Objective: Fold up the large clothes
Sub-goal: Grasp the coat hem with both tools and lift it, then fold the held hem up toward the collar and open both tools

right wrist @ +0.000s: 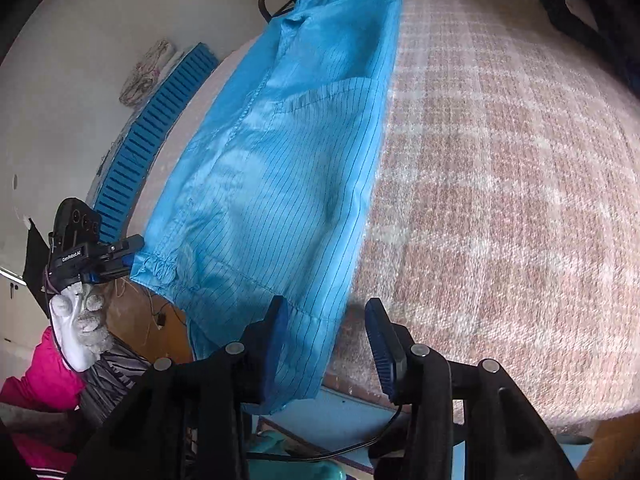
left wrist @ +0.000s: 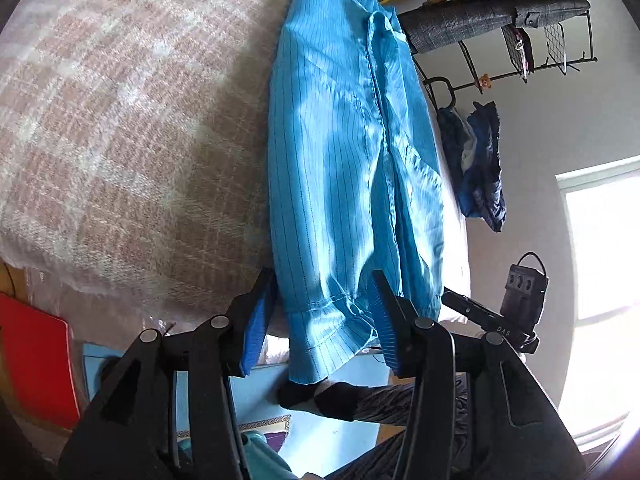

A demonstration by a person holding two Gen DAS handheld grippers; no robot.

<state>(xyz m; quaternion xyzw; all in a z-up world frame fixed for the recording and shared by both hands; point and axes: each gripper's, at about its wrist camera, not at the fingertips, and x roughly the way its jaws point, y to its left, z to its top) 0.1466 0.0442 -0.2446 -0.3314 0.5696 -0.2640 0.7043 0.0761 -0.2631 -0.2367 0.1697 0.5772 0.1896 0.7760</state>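
A light blue pinstriped garment (left wrist: 340,168) lies folded lengthwise along the edge of a bed with a pink checked blanket (left wrist: 120,140). Its hem hangs over the near edge. My left gripper (left wrist: 322,320) stands open around that hem, and its blue pads do not pinch the cloth. In the right wrist view the same garment (right wrist: 272,180) stretches away, and my right gripper (right wrist: 328,344) is open at the hem's right corner. The cloth lies against the left finger and stays clear of the right one. A gloved hand (right wrist: 86,320) holds the left gripper (right wrist: 116,258) at the hem's other corner.
Blanket (right wrist: 500,200) covers the bed to the garment's right. A clothes rack (left wrist: 520,24) with hung garments and a bright window (left wrist: 604,264) are beyond the bed. A red board (left wrist: 32,360), a pale blue floor mat (left wrist: 256,392) and the person's black-socked feet (left wrist: 320,398) are below the edge.
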